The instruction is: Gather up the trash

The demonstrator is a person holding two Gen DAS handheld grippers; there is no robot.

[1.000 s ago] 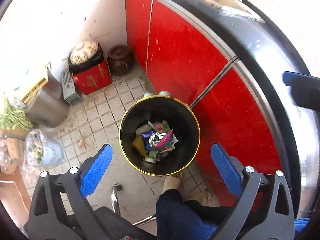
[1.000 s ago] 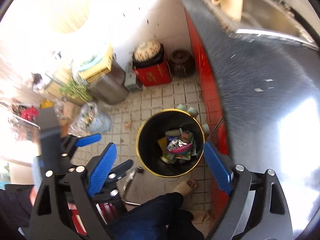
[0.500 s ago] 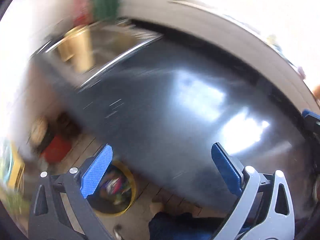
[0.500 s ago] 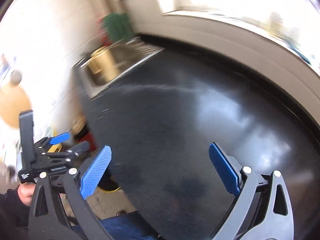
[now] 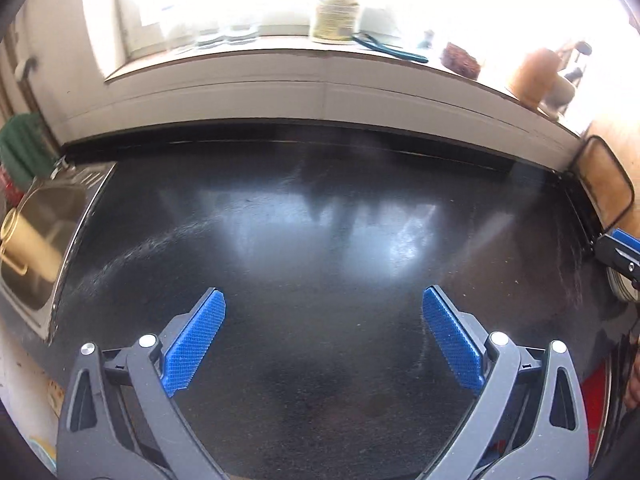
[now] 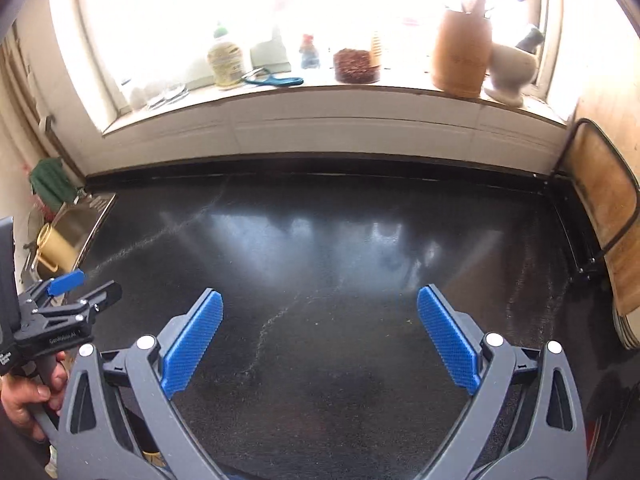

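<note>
A second ago both cameras looked down into the black trash bin on the floor; it is out of view now, and both face the bare black worktop (image 6: 320,240). The left gripper (image 5: 323,344) and right gripper (image 6: 319,340) have jaws spread wide, nothing between them. On the windowsill, a wooden jar (image 6: 462,54) holds utensils.

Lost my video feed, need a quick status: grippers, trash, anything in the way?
Left hand-held gripper open, empty. Right hand-held gripper open, empty. No trash visible on the black countertop. Nothing in the way.
</note>
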